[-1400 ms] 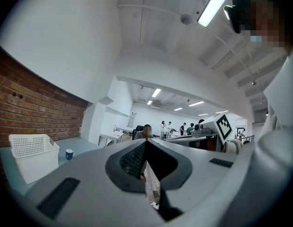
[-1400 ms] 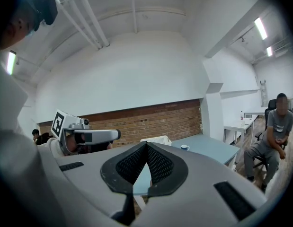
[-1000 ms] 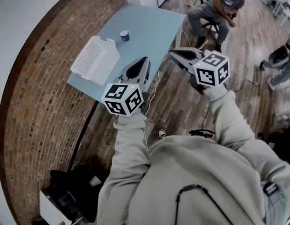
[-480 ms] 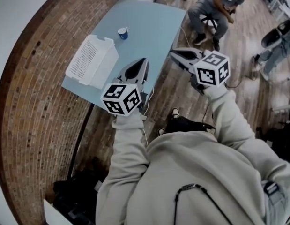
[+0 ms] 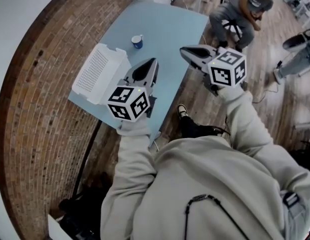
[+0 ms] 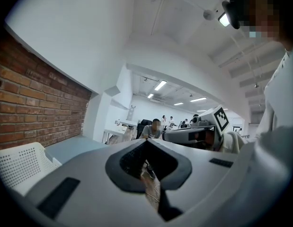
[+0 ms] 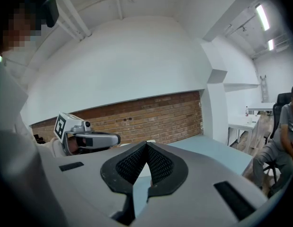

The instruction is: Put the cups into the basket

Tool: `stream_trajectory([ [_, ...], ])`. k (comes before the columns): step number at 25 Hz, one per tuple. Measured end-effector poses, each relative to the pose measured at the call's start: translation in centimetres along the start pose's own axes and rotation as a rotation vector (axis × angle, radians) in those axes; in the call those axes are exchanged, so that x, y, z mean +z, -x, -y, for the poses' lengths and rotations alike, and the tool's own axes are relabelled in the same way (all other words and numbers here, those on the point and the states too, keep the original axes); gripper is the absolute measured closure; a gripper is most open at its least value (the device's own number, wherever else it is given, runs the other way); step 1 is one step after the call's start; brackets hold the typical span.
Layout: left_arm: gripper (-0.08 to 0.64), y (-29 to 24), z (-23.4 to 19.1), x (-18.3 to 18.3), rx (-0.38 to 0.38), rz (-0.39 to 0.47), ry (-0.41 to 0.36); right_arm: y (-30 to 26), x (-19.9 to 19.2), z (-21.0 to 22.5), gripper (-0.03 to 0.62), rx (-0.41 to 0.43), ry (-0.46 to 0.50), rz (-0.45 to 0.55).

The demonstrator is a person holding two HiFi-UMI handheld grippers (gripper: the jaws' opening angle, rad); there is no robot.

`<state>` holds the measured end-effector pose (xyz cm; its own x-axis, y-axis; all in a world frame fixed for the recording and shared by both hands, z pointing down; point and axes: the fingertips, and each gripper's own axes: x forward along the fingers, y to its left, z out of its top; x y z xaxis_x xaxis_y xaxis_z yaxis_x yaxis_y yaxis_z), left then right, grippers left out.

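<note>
Head view looks steeply down on a pale blue surface (image 5: 170, 29) set against a curved brick wall (image 5: 39, 99). A white perforated basket (image 5: 97, 66) sits on the near left part of the surface. One small blue cup (image 5: 137, 42) stands upright beyond the basket's far corner, outside it and apart from it. A person in a light hooded top holds a tool in each hand. The left tongs (image 5: 154, 61) are above the near part of the surface, just right of the basket, closed with nothing between them. The right tongs (image 5: 183, 49) are above the surface's right edge, also closed and empty, well apart from the cup. A seated person (image 5: 242, 9) is on the wooden floor (image 5: 275, 109) at far right.
</note>
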<state>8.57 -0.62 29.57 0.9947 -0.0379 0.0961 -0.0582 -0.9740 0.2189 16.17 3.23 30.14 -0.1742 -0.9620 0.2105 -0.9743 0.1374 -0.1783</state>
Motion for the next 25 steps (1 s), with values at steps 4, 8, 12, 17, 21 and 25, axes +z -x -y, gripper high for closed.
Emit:
stream_trajectory([
  [4, 0.565, -3.8, -5.0, 1.2, 0.031, -0.005, 0.003, -4.4, 2.3, 4.2, 0.583, 0.026, 0.007, 0.006],
  [8, 0.565, -7.7, -9.5, 4.1, 0.068, 0.026, 0.007, -7.7, 4.8, 8.7, 0.583, 0.04, 0.027, 0.0],
  [12, 0.565, -11.3, -13.2, 4.5, 0.105, 0.028, 0.032, -10.9, 5.3, 13.3, 0.583, 0.06, 0.017, -0.025],
  [17, 0.565, -14.0, -18.0, 4.9, 0.176, -0.004, 0.049, -16.1, 6.7, 17.0, 0.583, 0.142, 0.007, -0.057],
  [21, 0.565, -14.5, -21.5, 4.0, 0.25, -0.029, 0.079, -20.6, 7.0, 18.4, 0.583, 0.206, 0.011, -0.073],
  [25, 0.565, -12.7, -24.3, 3.0, 0.329, -0.023, 0.106, -22.8, 6.2, 17.8, 0.583, 0.265, 0.046, -0.094],
])
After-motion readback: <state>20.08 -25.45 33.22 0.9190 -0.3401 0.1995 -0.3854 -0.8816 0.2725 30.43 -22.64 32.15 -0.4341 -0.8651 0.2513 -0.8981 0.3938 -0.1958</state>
